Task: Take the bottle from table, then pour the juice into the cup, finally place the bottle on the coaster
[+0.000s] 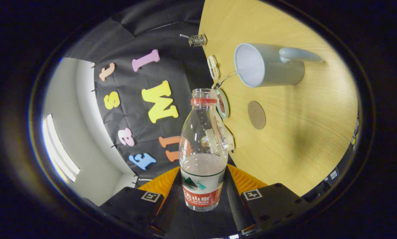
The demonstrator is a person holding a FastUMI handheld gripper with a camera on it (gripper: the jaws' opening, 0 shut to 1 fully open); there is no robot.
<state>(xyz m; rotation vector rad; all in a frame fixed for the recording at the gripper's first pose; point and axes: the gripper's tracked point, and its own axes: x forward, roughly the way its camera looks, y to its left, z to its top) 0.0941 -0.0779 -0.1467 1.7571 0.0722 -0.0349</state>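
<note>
A clear plastic bottle with a red neck ring and no cap stands between my fingers, and my gripper is shut on its labelled lower part. Pale liquid fills about its lower third. The view is rolled, so the wooden table stands up along the right side. A grey-blue cup with a handle sits on the table beyond the bottle's mouth and to its right, its opening turned toward me; it looks empty. A round brown coaster lies on the table between cup and bottle, just right of the bottle's neck.
Along the table's far edge lie a small white clip-like object and a round tag joined by a cord. A small wire piece sits by the cloth wall. A white wall with a bright window is left.
</note>
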